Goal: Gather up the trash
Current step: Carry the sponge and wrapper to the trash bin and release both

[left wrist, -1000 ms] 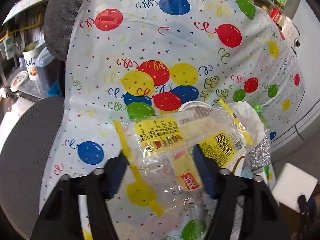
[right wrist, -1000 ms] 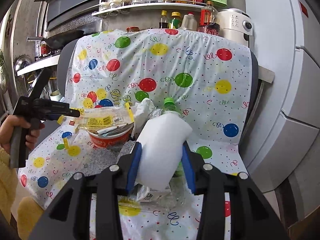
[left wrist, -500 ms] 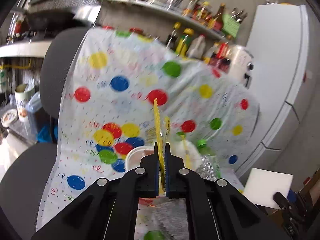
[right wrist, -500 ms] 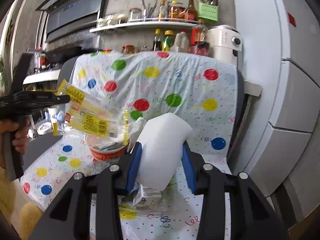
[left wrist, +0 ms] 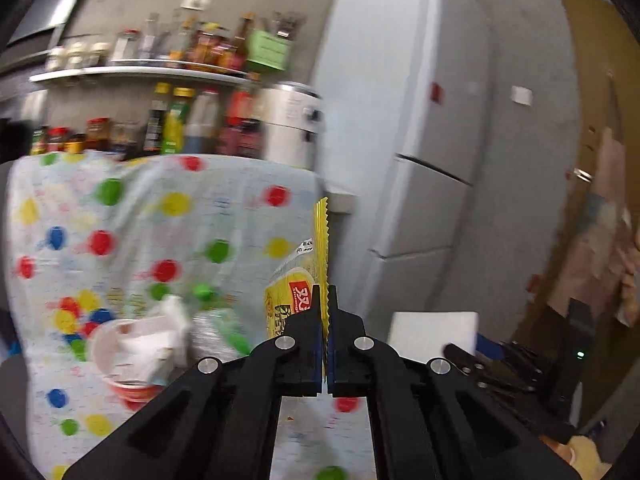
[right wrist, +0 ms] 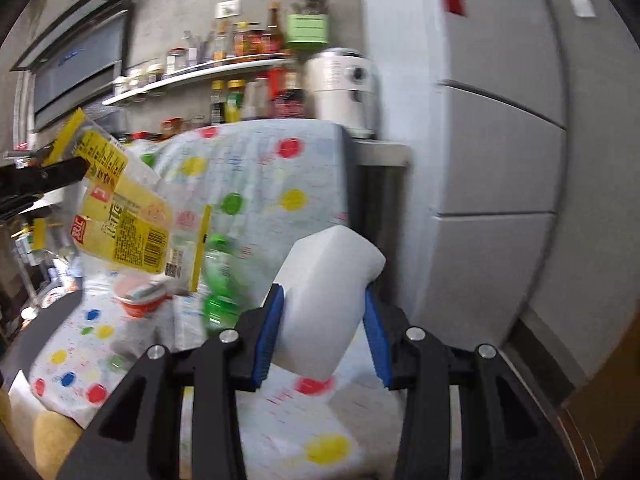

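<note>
My left gripper (left wrist: 323, 292) is shut on a clear and yellow plastic wrapper (left wrist: 316, 256), held edge-on in the air; the wrapper hangs at the left in the right wrist view (right wrist: 128, 216). My right gripper (right wrist: 324, 300) is shut on a white foam block (right wrist: 324, 300), which also shows in the left wrist view (left wrist: 432, 332). On the balloon-print cloth (left wrist: 132, 216) lie a red and white instant noodle cup (left wrist: 128, 364) with crumpled paper in it and a green-capped plastic bottle (right wrist: 218, 276).
The cloth covers a chair. A shelf of sauce bottles (left wrist: 188, 120) and a white cooker (right wrist: 344, 84) stand behind it. A tall white fridge (left wrist: 404, 140) is to the right. A brown door or board (left wrist: 600, 160) is at far right.
The left gripper closed on the wrapper, lifted it off the cup and swung right. The right gripper with the foam block also turned right, toward the fridge.
</note>
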`<state>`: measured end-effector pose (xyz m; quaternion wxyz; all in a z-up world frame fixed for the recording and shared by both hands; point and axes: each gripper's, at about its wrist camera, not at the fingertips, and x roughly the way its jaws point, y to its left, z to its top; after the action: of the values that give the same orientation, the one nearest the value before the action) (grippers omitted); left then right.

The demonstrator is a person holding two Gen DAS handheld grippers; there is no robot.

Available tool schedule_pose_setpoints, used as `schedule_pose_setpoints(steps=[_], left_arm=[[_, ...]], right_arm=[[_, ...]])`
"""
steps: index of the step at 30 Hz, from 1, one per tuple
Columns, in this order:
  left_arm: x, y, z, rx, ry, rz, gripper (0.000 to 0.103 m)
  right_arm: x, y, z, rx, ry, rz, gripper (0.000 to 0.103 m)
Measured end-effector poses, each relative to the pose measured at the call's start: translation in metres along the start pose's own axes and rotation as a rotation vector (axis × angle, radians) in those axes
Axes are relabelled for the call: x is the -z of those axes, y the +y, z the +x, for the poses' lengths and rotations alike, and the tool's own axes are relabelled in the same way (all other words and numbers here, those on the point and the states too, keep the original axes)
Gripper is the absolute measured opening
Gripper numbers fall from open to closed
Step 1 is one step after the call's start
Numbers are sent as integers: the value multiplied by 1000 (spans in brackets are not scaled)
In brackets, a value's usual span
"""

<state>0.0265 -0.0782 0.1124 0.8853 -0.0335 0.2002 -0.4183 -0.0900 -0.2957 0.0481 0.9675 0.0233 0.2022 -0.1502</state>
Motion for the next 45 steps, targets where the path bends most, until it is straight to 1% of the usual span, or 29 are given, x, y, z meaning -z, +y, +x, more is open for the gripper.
schedule_pose_setpoints(steps=[2,4,5,8,9,11,15,20,21,22,25,28,29,30,34,35,36,37,38,39,43,45], left_arm=[[12,-39,20,86,41,39,1],[26,-66,38,137,78,68,1],[37,-85,51,174,108,83,1],[67,-124,74,234,165,122,1],[81,-141,83,256,183,139,1],[104,-165,94,284,200,174,1],[150,-202,114,357,259,198,1],[205,-226,141,446,381,201,1],[213,-230,146,457,398,209,1],[224,-233,153,476,435,214,1],[237,-237,167,495,478,207,1],[244,-240,182,491,503,207,2],[245,-240,187,481,512,205,3],[247,-240,194,479,532,195,6],[248,-238,206,471,563,171,8],[248,-237,209,467,568,168,12],[249,-235,210,462,570,162,18],[248,-233,211,459,569,158,22],[247,-230,212,450,568,151,30],[246,-228,212,446,564,146,31],[234,-213,207,423,545,122,31],[223,-202,200,379,521,125,31]], right_arm=[[13,-27,-13,59,18,20,39],[28,-50,-25,117,44,38,39],[37,-64,-31,151,60,51,39],[63,-95,-49,234,102,89,39],[75,-109,-56,267,120,108,39],[100,-134,-70,326,155,150,39],[142,-163,-84,383,226,216,39],[197,-185,-83,424,331,256,39],[204,-187,-82,425,344,259,40],[212,-191,-79,429,363,269,40],[231,-199,-68,427,399,298,40],[244,-212,-52,421,433,312,42],[248,-215,-45,419,453,317,44],[250,-218,-39,412,470,322,45],[255,-225,-29,412,485,345,54],[255,-227,-29,414,485,349,59],[254,-227,-28,415,484,348,62],[251,-228,-25,420,481,344,62],[248,-228,-25,426,477,337,64],[246,-229,-25,429,475,336,64],[233,-233,-34,436,437,351,64],[220,-228,-43,435,397,343,64]])
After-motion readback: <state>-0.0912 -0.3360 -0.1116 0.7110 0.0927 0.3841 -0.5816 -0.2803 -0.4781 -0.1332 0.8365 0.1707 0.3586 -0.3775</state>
